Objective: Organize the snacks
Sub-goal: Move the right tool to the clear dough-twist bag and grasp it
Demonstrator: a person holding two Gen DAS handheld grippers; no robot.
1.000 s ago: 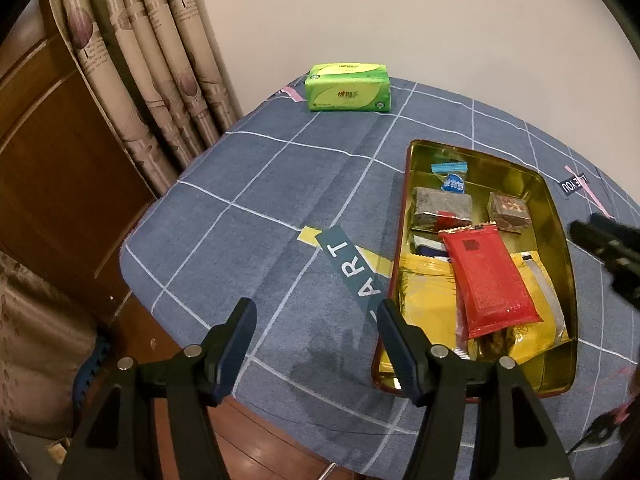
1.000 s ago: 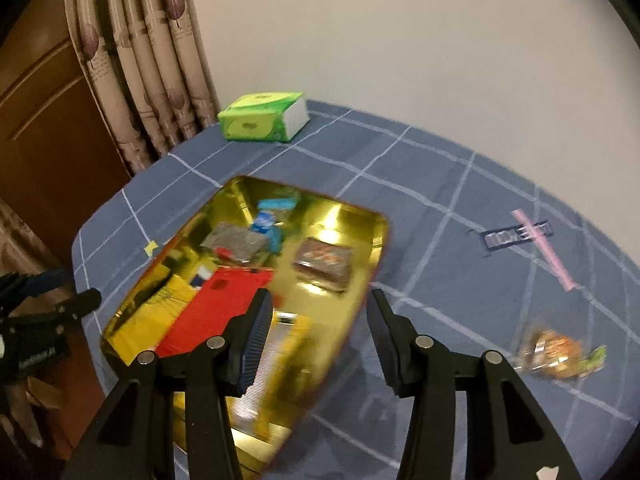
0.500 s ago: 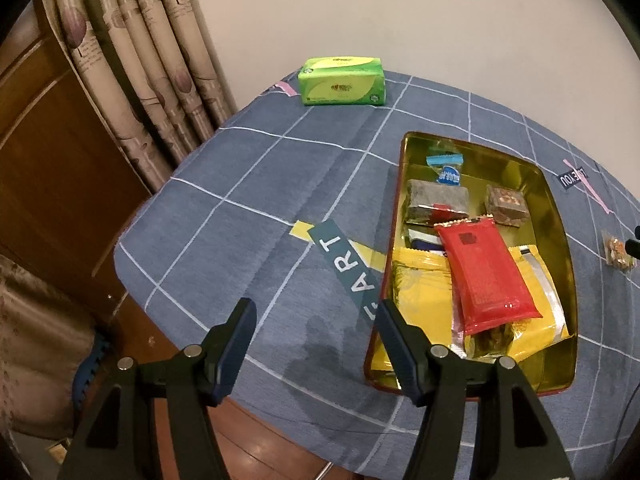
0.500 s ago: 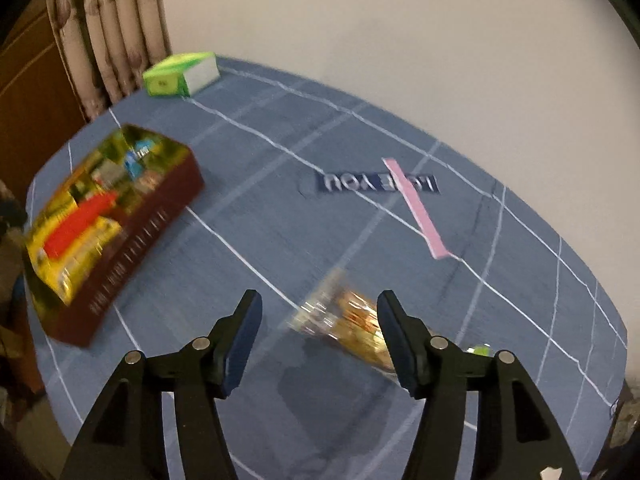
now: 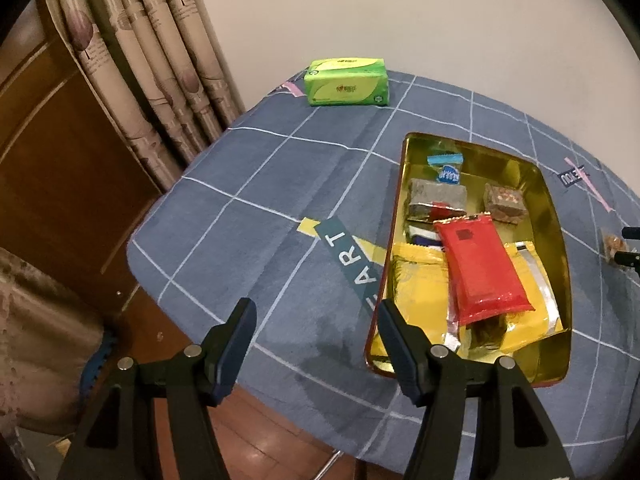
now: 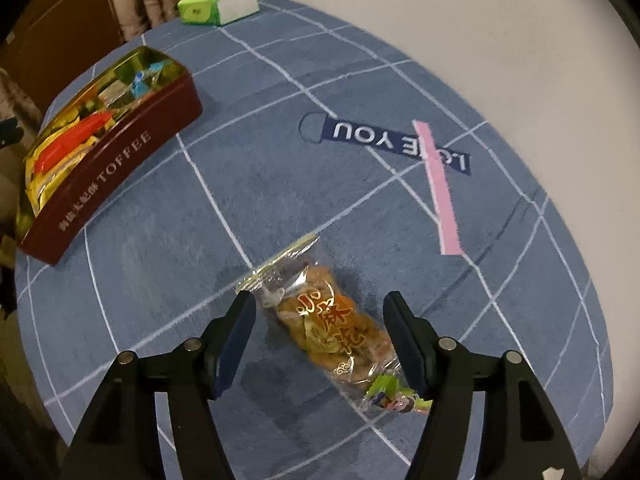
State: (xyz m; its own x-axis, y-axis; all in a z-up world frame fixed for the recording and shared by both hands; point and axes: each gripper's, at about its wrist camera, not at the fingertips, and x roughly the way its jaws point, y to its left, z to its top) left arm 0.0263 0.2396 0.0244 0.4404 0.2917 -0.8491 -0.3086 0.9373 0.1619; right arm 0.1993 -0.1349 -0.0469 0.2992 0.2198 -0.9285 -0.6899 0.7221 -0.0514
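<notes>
Loose snack: a clear packet of brown biscuits (image 6: 332, 324) lay flat on the blue checked tablecloth (image 6: 280, 160), slanted, its crimped end pointing toward the tin and a green-printed end nearest the camera. It sat well apart from the tin.
Right gripper: the right gripper (image 6: 320, 340) hung over the packet pointing steeply down. Its jaws had just been opening, and the packet lay between them with neither pad touching the wrapper, so nothing was held.
Step in hand: judged to be the pick-up of this last stray packet.
How to do it well: lower until the pads flank the thick middle of the packet, not the thin crimped ends. Close across the short width. The wrapper looked slippery and the contents brittle, so a gentle squeeze would suit.
Tin: the maroon toffee tin (image 6: 120, 152) with a gold inside (image 5: 536, 184) already held a red packet (image 5: 480, 272), yellow packets (image 5: 416, 284) and small wrapped pieces. Free room showed along its far right side.
Left gripper: the left gripper (image 5: 316, 340) was spread wide and empty above the near table edge, beside the tin's corner.
Elsewhere: a green tissue pack (image 5: 346, 82) stood at the far edge, by the curtain (image 5: 160, 60).
</notes>
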